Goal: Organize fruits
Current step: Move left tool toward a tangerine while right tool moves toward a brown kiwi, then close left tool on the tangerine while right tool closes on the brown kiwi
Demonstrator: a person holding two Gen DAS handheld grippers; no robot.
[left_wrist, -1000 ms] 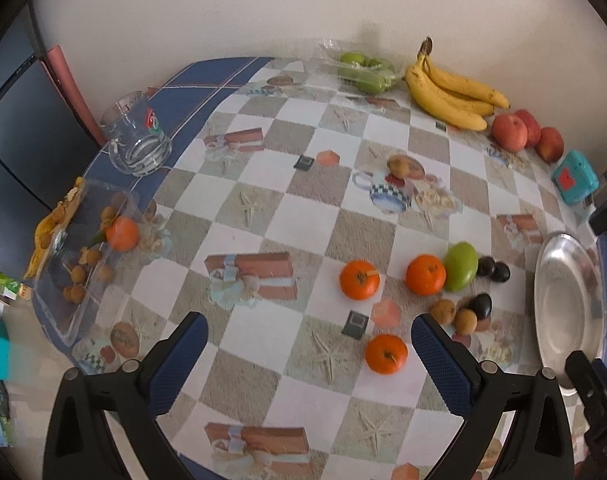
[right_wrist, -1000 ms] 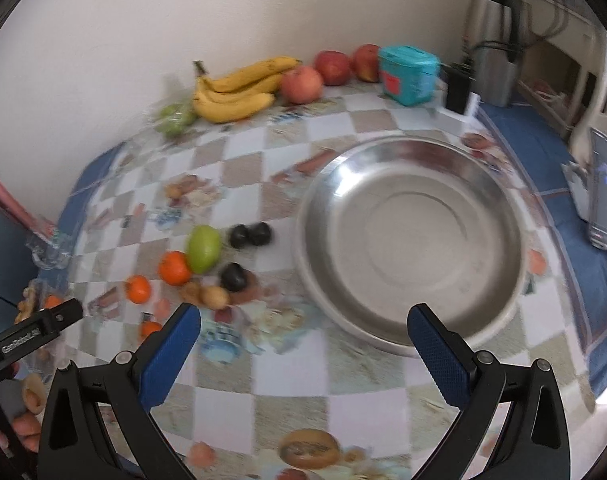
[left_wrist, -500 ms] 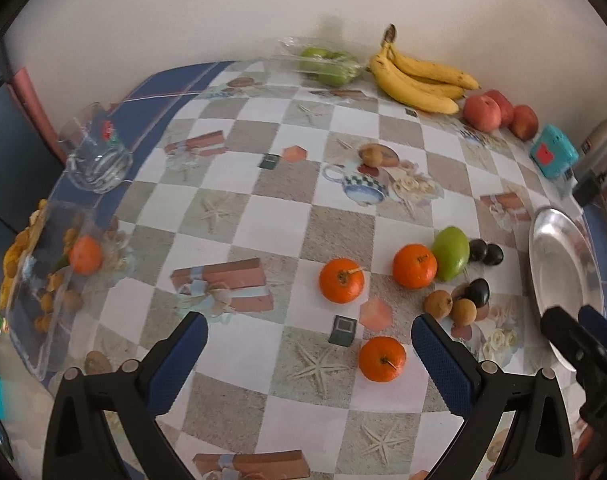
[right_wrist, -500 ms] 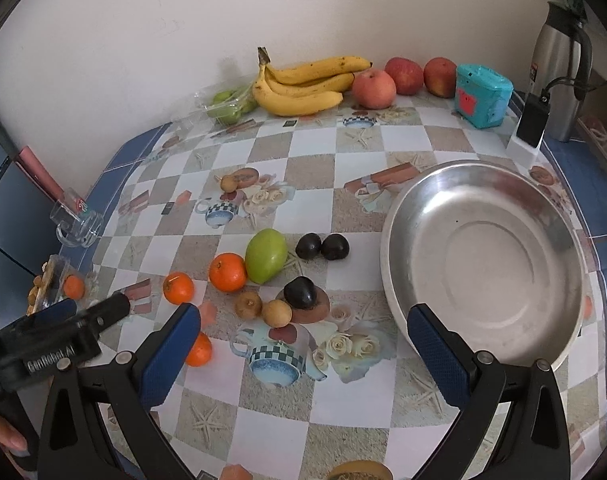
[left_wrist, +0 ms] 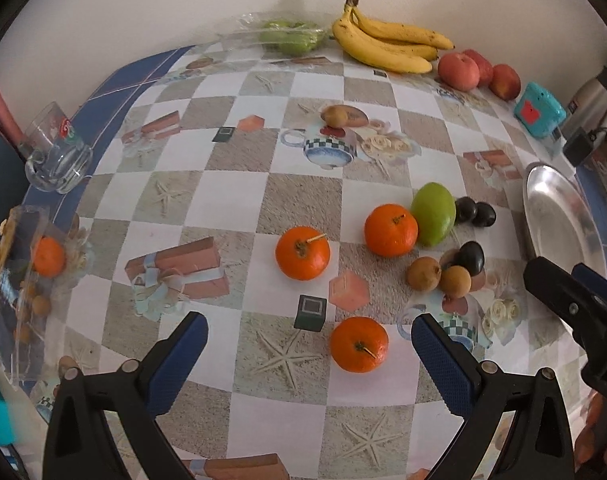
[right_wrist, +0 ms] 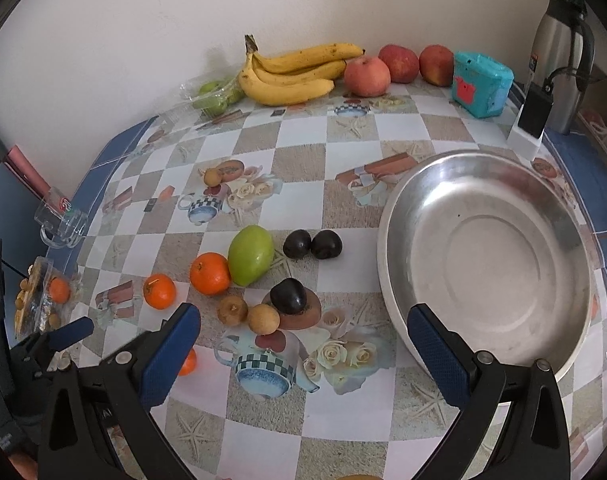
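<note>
My left gripper (left_wrist: 309,356) is open, low over the table, with an orange (left_wrist: 358,344) between its fingers. Two more oranges (left_wrist: 302,253) (left_wrist: 390,230), a green mango (left_wrist: 433,213), dark plums (left_wrist: 474,212) and small brown fruits (left_wrist: 424,273) lie just beyond. My right gripper (right_wrist: 303,344) is open and empty above the same cluster; the mango (right_wrist: 250,255), plums (right_wrist: 312,244) and brown fruits (right_wrist: 263,319) lie ahead of it. The empty steel bowl (right_wrist: 483,264) sits to its right. Bananas (right_wrist: 291,72) and apples (right_wrist: 367,76) lie by the wall.
A glass mug (left_wrist: 55,156) and a clear plastic box of small fruit (left_wrist: 19,280) stand at the table's left edge. A bag of green fruit (right_wrist: 213,94), a teal box (right_wrist: 481,84), a metal kettle (right_wrist: 559,60) and a charger (right_wrist: 531,120) stand at the back.
Both grippers have moved closer to the fruit cluster. The right gripper has swung left from over the bowl; the left has come in over the nearest orange. Both stay open.
</note>
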